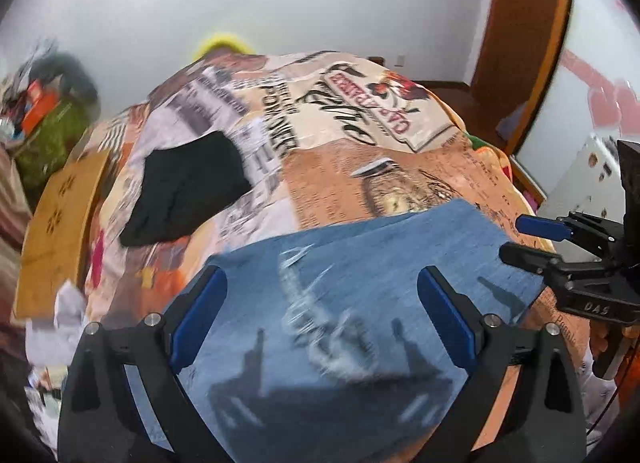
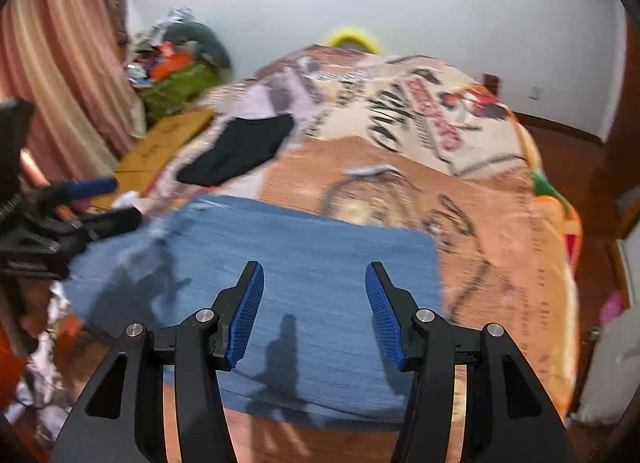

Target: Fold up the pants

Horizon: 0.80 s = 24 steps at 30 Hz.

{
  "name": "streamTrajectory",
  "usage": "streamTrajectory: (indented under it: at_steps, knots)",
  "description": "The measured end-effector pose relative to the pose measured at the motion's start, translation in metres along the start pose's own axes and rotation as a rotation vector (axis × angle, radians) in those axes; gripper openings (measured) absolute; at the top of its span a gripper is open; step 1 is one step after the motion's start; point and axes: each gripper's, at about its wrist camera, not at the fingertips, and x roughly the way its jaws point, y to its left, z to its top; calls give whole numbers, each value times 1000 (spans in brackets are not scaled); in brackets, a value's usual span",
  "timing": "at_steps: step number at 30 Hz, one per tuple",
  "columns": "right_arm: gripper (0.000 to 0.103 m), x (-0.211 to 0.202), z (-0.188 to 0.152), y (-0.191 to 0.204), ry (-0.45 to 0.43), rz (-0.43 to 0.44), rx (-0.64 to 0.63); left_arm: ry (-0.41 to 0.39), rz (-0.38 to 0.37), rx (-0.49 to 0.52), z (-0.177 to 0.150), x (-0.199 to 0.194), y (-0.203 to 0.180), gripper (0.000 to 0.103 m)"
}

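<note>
Lying folded on bed [image 2: 500,223]: blue pants [image 2: 320,263].
Left hand-held gripper [image 1: 322,315] and right hand-held gripper [image 2: 314,311] hovered above them, jaws wide, gripping nothing; black garment [image 2: 244,151] lay beyond.

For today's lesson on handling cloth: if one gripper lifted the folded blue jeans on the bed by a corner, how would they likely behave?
The blue jeans would probably droop and unfold, since they are soft cloth lying in flat layers. They look thick, so likely fairly heavy. On the bedspread they should drag, not slide.
</note>
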Motion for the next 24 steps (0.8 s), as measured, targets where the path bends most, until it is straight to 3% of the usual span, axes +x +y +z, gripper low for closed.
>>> streamTrajectory:
  at_steps: [6,12,16,24]
  knots:
    - [49,19,-28,-17,86,5,47,72,14,82,-9,35,-36,95]
    - [49,21,-51,-21,109,9,53,175,51,114,-39,63,-35,95]
    - [49,14,-59,-27,98,26,95,189,7,53,-47,61,-20,96]
    - [49,4,-60,-21,110,-19,77,180,11,54,-58,45,-18,96]
